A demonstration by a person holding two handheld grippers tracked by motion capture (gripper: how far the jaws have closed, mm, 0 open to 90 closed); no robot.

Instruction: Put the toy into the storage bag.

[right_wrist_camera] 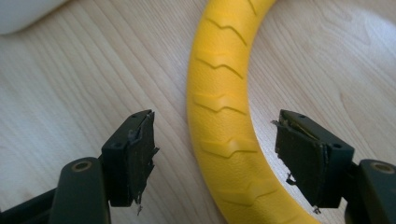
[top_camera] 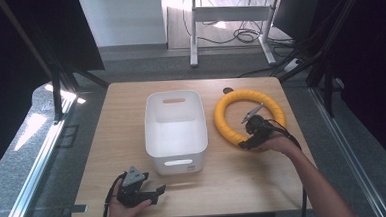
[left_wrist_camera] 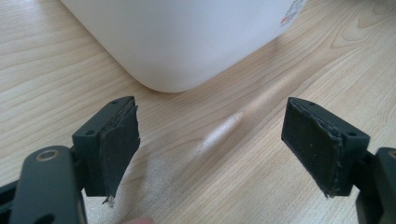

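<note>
Yellow ring (top_camera: 249,116) flat on the worktop (top_camera: 117,142), right of the white bin (top_camera: 175,127), about to be gripped.

The right gripper (right_wrist_camera: 215,156) straddles the ring's near arc, jaws wide and not touching; it should lower squarely before closing. The left gripper (left_wrist_camera: 210,149) rests open, empty, near the bin.

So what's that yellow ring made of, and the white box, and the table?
The yellow ring looks like soft foam or rubber: a matte, finely pebbled skin with moulded zigzag grooves. The white box looks like smooth plastic, slightly glossy, with cut-out handles and rounded corners. The table shows pale wood grain; whether solid wood or a printed laminate is unclear.
</note>
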